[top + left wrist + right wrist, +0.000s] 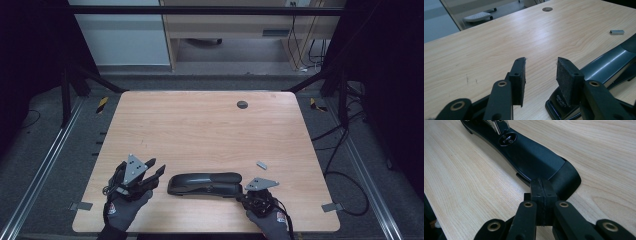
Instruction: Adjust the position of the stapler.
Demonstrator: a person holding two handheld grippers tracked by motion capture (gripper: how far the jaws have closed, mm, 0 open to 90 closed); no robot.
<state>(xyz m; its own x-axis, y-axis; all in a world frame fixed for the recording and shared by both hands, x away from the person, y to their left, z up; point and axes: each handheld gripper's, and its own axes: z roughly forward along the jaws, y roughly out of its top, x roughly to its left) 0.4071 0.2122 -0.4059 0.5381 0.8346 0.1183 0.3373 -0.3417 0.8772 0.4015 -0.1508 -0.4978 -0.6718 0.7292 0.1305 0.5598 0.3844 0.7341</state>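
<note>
Stapler (604, 62) cut off by the right edge in the left gripper view; far end cropped at the top of the right gripper view. Small grey piece (261, 164) on the counter (200, 130) too small to identify.

"deli" brand mark on the black stapler's (599, 72) near end

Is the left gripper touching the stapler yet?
Apart. In the left gripper view the left gripper has its jaws open over bare table, with the stapler off to one side, between neither.

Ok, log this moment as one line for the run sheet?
left gripper: open, by stapler end | right gripper: shut, at stapler's other end | staple strip: loose on table
</note>
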